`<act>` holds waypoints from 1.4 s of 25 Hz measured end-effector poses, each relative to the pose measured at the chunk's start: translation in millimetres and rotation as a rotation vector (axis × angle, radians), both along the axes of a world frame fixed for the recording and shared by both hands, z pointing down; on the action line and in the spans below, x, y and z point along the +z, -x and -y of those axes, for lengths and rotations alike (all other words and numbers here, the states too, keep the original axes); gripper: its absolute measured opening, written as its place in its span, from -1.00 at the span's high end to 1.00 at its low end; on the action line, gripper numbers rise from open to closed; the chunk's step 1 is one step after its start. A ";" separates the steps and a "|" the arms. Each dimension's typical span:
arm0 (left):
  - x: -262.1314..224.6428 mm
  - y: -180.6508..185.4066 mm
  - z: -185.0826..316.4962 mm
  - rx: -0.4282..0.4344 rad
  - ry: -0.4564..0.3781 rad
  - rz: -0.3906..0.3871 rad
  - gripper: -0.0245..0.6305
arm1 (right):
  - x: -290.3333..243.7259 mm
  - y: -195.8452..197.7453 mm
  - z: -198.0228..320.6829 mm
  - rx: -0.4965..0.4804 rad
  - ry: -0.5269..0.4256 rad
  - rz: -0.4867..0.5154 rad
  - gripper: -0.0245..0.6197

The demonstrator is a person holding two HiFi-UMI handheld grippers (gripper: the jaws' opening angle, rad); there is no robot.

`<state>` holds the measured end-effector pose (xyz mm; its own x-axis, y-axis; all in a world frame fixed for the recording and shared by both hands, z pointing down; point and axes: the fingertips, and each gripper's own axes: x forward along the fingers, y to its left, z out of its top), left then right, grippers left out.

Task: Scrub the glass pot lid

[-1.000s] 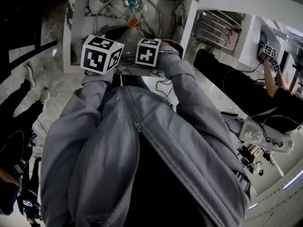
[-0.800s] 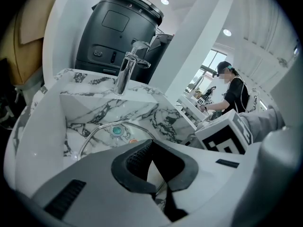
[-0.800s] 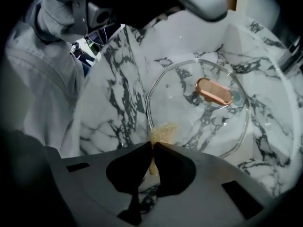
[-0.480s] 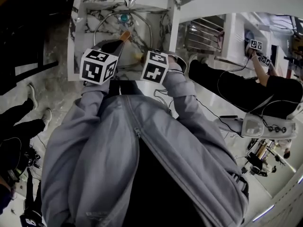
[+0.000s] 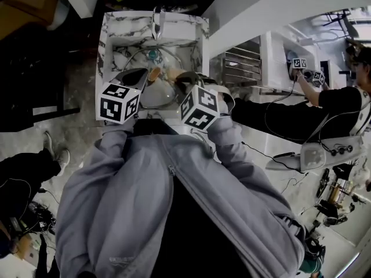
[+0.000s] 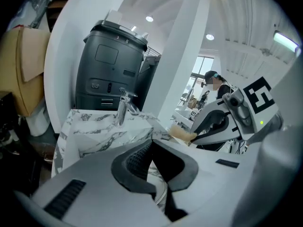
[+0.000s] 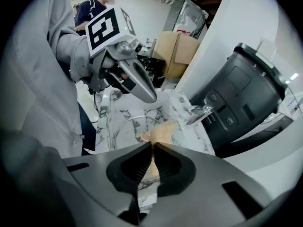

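My left gripper (image 5: 138, 77) is shut over the marble sink (image 5: 113, 35). A curved metal rim shows between its pads in the left gripper view: the edge of the glass pot lid (image 6: 160, 195). In the head view the lid (image 5: 156, 95) hangs as a glassy dome between the two marker cubes, clear of the basin. My right gripper (image 5: 188, 81) is shut on a tan sponge (image 7: 164, 131), which sticks out past its tips (image 7: 152, 145). The sponge (image 6: 182, 135) is close to the right of my left gripper's tips (image 6: 151, 144).
A chrome tap (image 5: 157, 21) stands at the sink's far edge. A metal ring and a teal drain (image 5: 152, 54) lie in the basin. A black appliance (image 6: 111, 65) stands behind the sink. A dish rack (image 5: 237, 66) and a seated person (image 5: 348, 103) are to the right.
Both grippers have risen out of the basin toward the camera, the right one more and tipping downward. The lid came up with the left gripper, the sponge with the right.
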<state>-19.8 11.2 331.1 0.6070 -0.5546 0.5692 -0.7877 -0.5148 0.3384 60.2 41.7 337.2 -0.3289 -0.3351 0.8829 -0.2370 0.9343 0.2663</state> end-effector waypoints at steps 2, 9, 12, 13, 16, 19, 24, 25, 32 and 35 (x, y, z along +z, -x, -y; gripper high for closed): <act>-17.3 3.8 2.1 -0.004 -0.039 -0.009 0.88 | -23.7 1.4 11.9 0.050 -0.085 0.045 0.80; -74.6 12.5 -0.2 -0.041 -0.179 -0.028 0.88 | -107.2 -5.4 35.0 0.285 -0.370 0.283 0.80; -99.5 12.1 5.0 -0.070 -0.246 -0.046 0.88 | -139.3 -10.4 43.5 0.387 -0.458 0.422 0.80; -108.0 10.8 6.9 -0.081 -0.269 -0.049 0.88 | -148.8 -11.4 44.7 0.410 -0.479 0.463 0.80; -135.5 11.5 12.9 -0.141 -0.360 -0.051 0.88 | -172.2 -12.0 43.6 0.465 -0.520 0.580 0.80; -161.4 16.8 16.3 -0.209 -0.471 -0.048 0.88 | -184.9 -12.5 40.7 0.522 -0.525 0.695 0.80; -182.8 22.0 14.0 -0.281 -0.600 -0.029 0.88 | -187.4 -20.5 41.0 0.609 -0.518 0.800 0.80; -184.0 22.5 12.7 -0.294 -0.618 -0.024 0.88 | -186.8 -21.9 41.5 0.633 -0.503 0.830 0.80; -165.7 1.2 -0.4 -0.250 -0.630 -0.006 0.88 | -162.1 -18.0 35.0 0.677 -0.454 0.873 0.80; -159.4 -0.4 0.3 -0.243 -0.614 -0.007 0.88 | -148.2 -11.8 32.7 0.670 -0.423 0.866 0.80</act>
<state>-19.4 10.9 171.7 0.4264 -0.8987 0.1023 -0.9045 -0.4240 0.0456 72.0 9.0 189.0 -0.4119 -0.8823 0.2276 -0.9022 0.4299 0.0338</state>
